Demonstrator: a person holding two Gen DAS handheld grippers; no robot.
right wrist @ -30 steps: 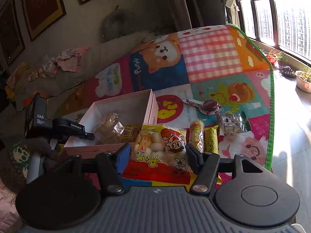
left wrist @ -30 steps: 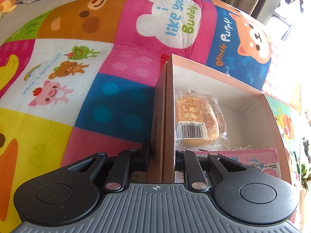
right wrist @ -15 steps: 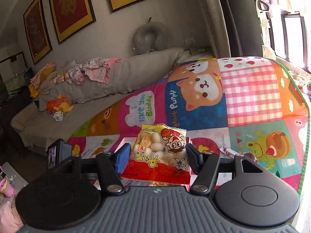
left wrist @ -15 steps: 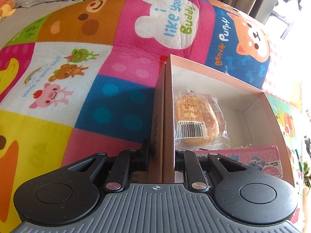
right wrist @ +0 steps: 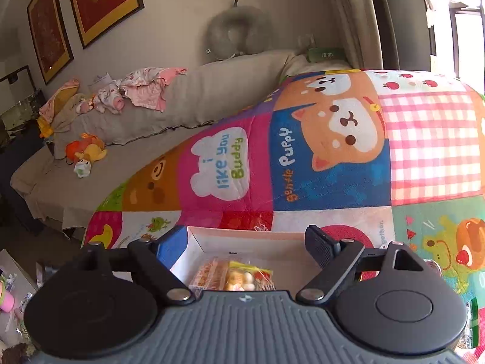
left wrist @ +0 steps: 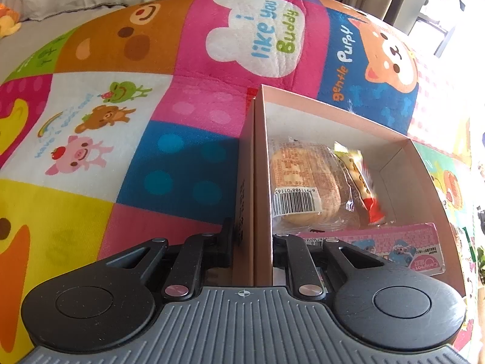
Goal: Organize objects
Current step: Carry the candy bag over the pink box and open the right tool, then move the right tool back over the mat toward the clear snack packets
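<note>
The left gripper (left wrist: 253, 236) has its fingers (left wrist: 229, 238) clamped on the near side wall of the pale pink cardboard box (left wrist: 339, 121), one finger outside the wall and the other inside. Just beyond the inner finger, inside the box, lies a round biscuit pack in clear wrap with a barcode label (left wrist: 300, 188). To the right of that pack, a yellow and red snack bag printed with a cartoon face (left wrist: 359, 182) sits tilted and blurred, and I cannot tell if it is resting on the box floor. Nearer the gripper, to the right of its fingers, a flat pink carton with cartoon figures (left wrist: 394, 242) lies along the near end of the box. Outside the box, to the left of and beyond the fingers, spreads the patchwork play mat with animal pictures (left wrist: 121, 121).

The right gripper (right wrist: 245, 241) has its fingers (right wrist: 321, 242) spread apart and the jaws are opening, with nothing pressed between the pads. Below and between them the open box (right wrist: 272, 236) shows, with the biscuit pack (right wrist: 209, 276) and the snack bag (right wrist: 248, 277) lying inside it, side by side. Beyond the fingers the play mat (right wrist: 333, 166) stretches away. Farther off to the left is a beige sofa (right wrist: 121, 151) with pink clothes (right wrist: 145, 88) and soft toys (right wrist: 85, 151) on it, and above it framed red pictures (right wrist: 100, 0) hang on the wall.
</note>
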